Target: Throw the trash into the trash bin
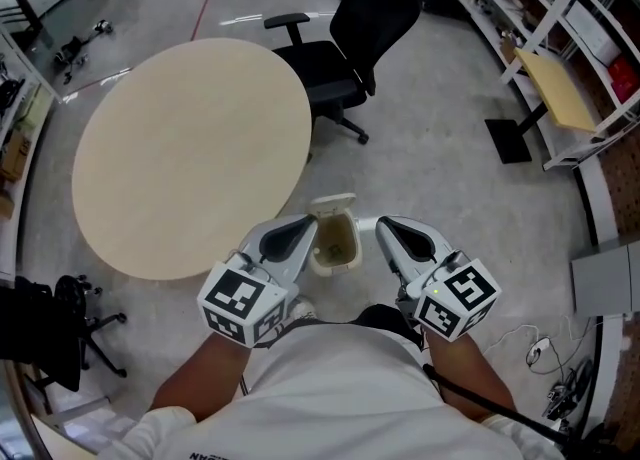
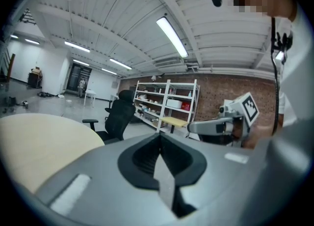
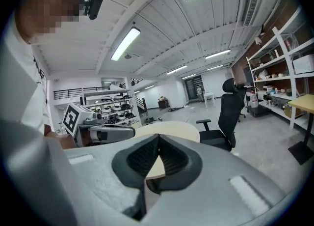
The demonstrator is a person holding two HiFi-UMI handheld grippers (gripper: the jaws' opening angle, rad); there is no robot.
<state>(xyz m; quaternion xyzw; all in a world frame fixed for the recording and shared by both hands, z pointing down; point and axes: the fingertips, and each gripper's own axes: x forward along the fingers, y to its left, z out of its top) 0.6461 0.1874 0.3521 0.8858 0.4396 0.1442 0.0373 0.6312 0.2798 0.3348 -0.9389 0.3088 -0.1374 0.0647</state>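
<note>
The person's white shirt is filling the bottom of the head view, and both forearms are reaching forward from it. The left gripper is pointing ahead with its jaws pressing together on nothing (its own view is showing the two pads meeting along a single line). The right gripper is sitting level with it, near and almost parallel, its jaws likewise closed tight and empty. Between the two tips, on the grey floor, the small white trash bin is standing with its lid tipped back; what is lying inside I cannot tell. Beyond it a round beige table is spreading to the left, a black office chair is standing behind, and white shelves are lining the right.
</note>
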